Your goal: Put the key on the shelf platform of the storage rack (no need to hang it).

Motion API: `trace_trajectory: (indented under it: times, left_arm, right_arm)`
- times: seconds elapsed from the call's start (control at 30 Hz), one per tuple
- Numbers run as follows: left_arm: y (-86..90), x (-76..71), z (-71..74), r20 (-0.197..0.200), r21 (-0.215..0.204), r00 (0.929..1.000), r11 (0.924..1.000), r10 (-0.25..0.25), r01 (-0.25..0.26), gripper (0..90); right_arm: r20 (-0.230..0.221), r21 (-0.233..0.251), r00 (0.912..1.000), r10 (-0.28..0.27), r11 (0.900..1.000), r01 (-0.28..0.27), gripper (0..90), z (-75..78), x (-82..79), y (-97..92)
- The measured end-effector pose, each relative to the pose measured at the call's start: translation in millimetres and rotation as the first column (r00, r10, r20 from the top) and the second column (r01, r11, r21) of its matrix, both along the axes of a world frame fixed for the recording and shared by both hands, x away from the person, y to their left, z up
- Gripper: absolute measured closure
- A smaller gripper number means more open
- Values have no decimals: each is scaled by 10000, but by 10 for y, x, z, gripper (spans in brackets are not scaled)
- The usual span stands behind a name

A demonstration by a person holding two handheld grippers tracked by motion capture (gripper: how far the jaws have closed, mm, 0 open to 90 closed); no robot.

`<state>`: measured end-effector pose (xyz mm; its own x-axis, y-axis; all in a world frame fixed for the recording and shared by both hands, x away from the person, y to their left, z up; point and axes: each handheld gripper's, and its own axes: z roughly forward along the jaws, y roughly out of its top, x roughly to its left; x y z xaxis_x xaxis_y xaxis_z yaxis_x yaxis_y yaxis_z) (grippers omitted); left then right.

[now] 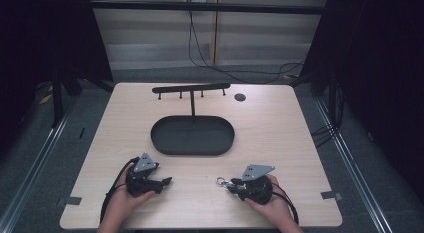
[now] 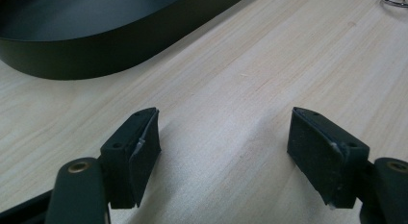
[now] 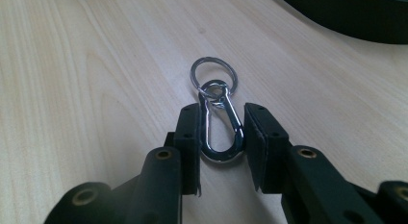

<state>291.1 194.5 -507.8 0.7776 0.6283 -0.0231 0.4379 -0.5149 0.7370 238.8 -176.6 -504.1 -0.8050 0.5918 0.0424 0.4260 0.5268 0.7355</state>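
Note:
A silver carabiner clip [image 3: 211, 130] with a split ring [image 3: 230, 72] on its end lies low over the wooden table [image 1: 280, 138], and my right gripper [image 3: 222, 111] is shut on the clip's two sides. In the high view that clip [image 1: 220, 181] pokes out leftward from the right gripper [image 1: 228, 183] near the table's front edge. My left gripper [image 1: 167, 181] rests at the front left, pointing right. Its jaws stand wide apart in the left gripper view, open [image 2: 223, 137] over bare wood with nothing between them.
A black oval tray [image 1: 160, 143] sits mid-table with a thin post rising from it to a black bar with small hooks [image 1: 191, 87]. A small dark disc [image 1: 240, 97] lies at the back right. The tray wall [image 2: 96, 56] runs just beyond the left gripper.

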Motion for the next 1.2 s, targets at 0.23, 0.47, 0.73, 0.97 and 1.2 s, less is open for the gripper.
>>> trace_trajectory:
  times: [0.23, 0.47, 0.73, 0.97, 1.2]
  left_arm:
    - [0, -1, 0, -1, -5, 10000, 10000, 2, -2, 268]
    - [0, 0, 0, -1, -2, 10000, 10000, -1, 1, 268]
    - [0, 0, 0, -1, 0, 10000, 10000, 2, -2, 268]
    - [0, 0, 0, 0, 1, 10000, 10000, 1, -1, 267]
    - [0, 0, 0, -1, 1, 10000, 10000, 2, -2, 268]
  right_arm:
    - [-94, 143, 9998, -169, 9998, 171, 749, 21, 17, -37]
    - [-258, 487, 9993, -283, 9984, 295, 850, 79, 72, -132]
    - [-178, 488, 9997, -181, 9986, 190, 857, 86, 49, -134]
    - [-156, 549, 9994, -318, 9980, 326, 865, 107, 47, -157]
    - [-138, 738, 9991, -406, 9964, 415, 867, 154, 72, -175]
